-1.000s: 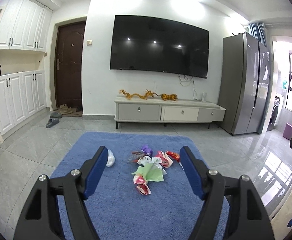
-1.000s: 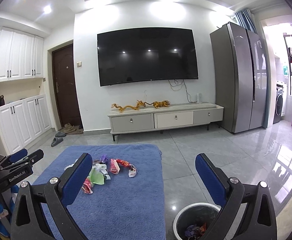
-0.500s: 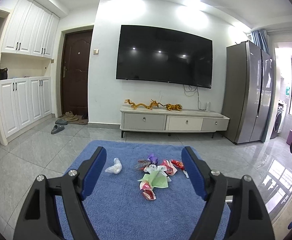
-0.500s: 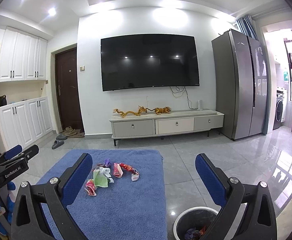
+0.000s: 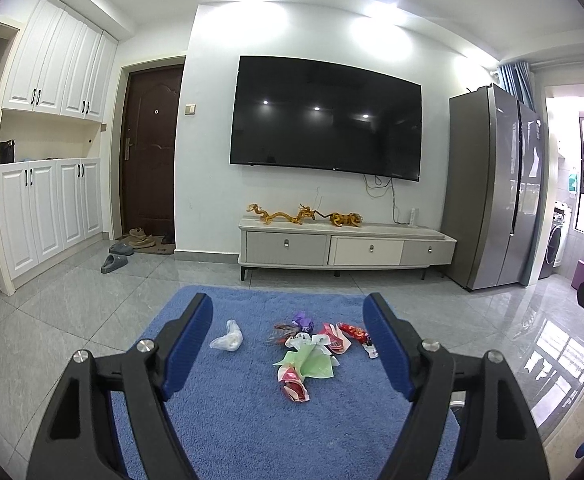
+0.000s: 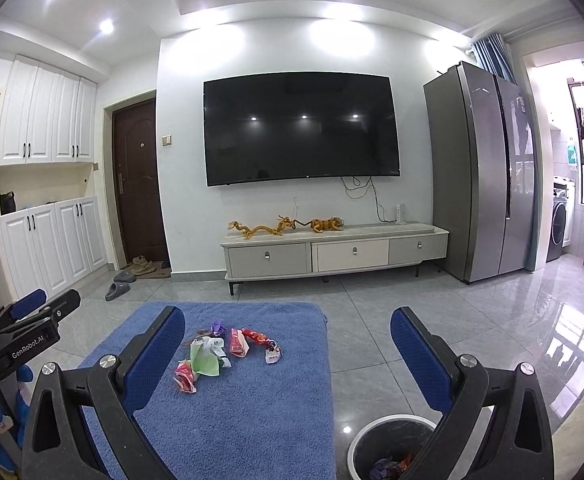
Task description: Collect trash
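Both claws are held released and empty above the blue rug (image 5: 231, 420): the left claw (image 5: 287, 354) is spread with nothing between its pads, and the right claw (image 6: 287, 358) is likewise spread wide. The trash is found in two places. A loose cluster of wrappers (image 5: 312, 352) lies on the middle of the rug, with a crumpled white plastic scrap (image 5: 227, 336) apart to its left. Some wrappers are already seen inside the bin (image 6: 388, 426), which stands on the tiled floor just beside the rug's right edge, below the right claw. The step in hand is judged to be an approach for another pickup. A descent toward the wrappers and a closing on one piece is called for next. Both claws are aimed forward and slightly downward, side by side.
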